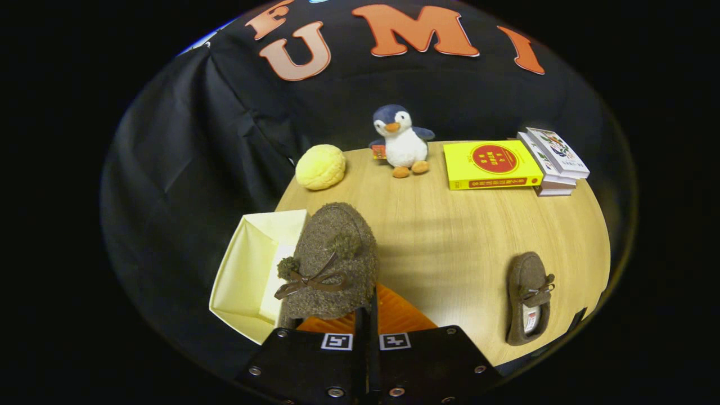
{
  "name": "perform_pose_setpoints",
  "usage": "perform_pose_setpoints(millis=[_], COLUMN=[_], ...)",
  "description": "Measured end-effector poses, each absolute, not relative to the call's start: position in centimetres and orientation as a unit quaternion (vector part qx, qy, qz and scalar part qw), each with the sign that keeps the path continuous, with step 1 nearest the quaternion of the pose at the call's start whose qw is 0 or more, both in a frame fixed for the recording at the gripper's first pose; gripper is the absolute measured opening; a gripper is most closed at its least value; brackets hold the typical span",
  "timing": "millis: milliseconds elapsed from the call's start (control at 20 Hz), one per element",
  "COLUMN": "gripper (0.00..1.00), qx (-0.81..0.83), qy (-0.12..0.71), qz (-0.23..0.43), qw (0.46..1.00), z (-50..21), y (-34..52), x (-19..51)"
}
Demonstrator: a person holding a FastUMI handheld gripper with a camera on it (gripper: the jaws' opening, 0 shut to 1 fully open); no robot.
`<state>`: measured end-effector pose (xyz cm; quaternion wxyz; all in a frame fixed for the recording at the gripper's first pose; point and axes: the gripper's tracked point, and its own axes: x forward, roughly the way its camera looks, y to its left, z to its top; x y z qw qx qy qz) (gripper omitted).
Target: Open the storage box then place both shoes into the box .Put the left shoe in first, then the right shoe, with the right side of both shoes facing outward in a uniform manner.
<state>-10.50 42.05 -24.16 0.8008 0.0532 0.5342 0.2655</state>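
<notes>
Box stage done: the storage box stands open at your 10 o'clock, off the table's near left edge. You have the gripper closed on the heel of the first shoe, both fingers pinching it, toe pointing to 12, held beside and partly over the box. It is not yet inside, so placement remains. The second shoe lies on the table at 3 o'clock, untouched; it goes in after.

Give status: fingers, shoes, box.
Fingers shut on brown fuzzy shoe, held over the open cream storage box. Second shoe on the table, right of the fingers. Nothing blocking the box.
</notes>
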Motion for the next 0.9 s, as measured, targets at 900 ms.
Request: perform_pose_setpoints(millis=[900], gripper=[0.03], qx=[0.020], qy=[0.595], qz=[0.287], qw=[0.751], z=[-26.8], y=[60.3], x=[-15.8])
